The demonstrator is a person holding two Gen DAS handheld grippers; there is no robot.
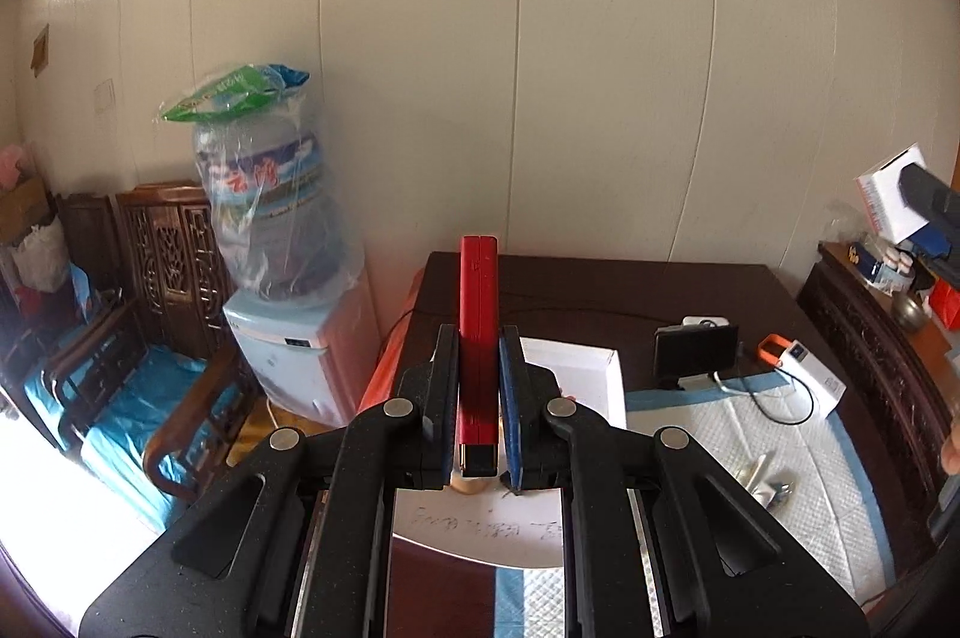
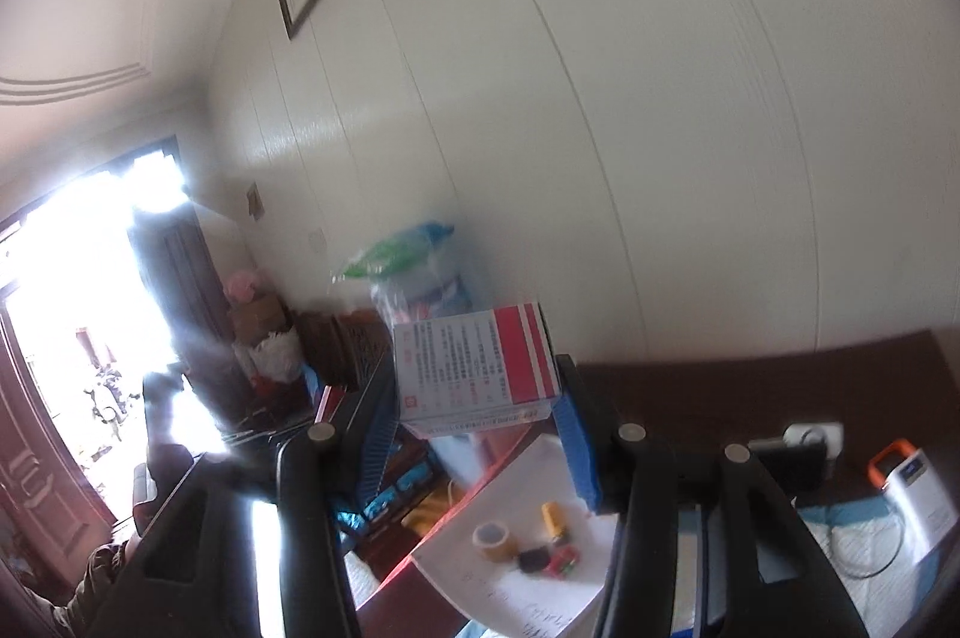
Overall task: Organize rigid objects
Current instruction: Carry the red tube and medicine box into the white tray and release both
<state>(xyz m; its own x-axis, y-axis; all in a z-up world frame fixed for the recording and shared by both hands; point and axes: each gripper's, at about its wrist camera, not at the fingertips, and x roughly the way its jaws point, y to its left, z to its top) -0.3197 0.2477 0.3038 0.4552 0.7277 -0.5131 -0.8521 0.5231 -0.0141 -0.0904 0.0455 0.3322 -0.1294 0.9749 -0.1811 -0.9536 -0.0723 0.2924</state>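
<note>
From the left wrist camera, the left gripper (image 1: 478,398) is pinching a slim red case (image 1: 478,338) edge-on between its pads, the case standing upright and poking out past the fingertips. It hangs in the air above the dark wooden table (image 1: 600,290); my guess is it is gripped by its narrow faces so it can be slotted down on edge somewhere. The case is glossy red with a seam along its length and a dark, gold-rimmed end nearest the camera. Below it lies a white sheet (image 1: 480,524) with handwriting, and beyond that a white box lid (image 1: 585,368). Far right, a white carton (image 1: 888,194) rides in the other tool.

From the right wrist camera, the right gripper (image 2: 477,398) is clamped across a medicine carton (image 2: 477,365), blue pads on its two sides, held level and high above the table. That broad hold looks chosen to keep it from swinging. The carton is white with a red striped panel and small print. Below, on the white paper (image 2: 540,572), sit a tape roll (image 2: 493,539), a yellow tube (image 2: 553,518) and small dark and red pieces (image 2: 549,560).
</note>
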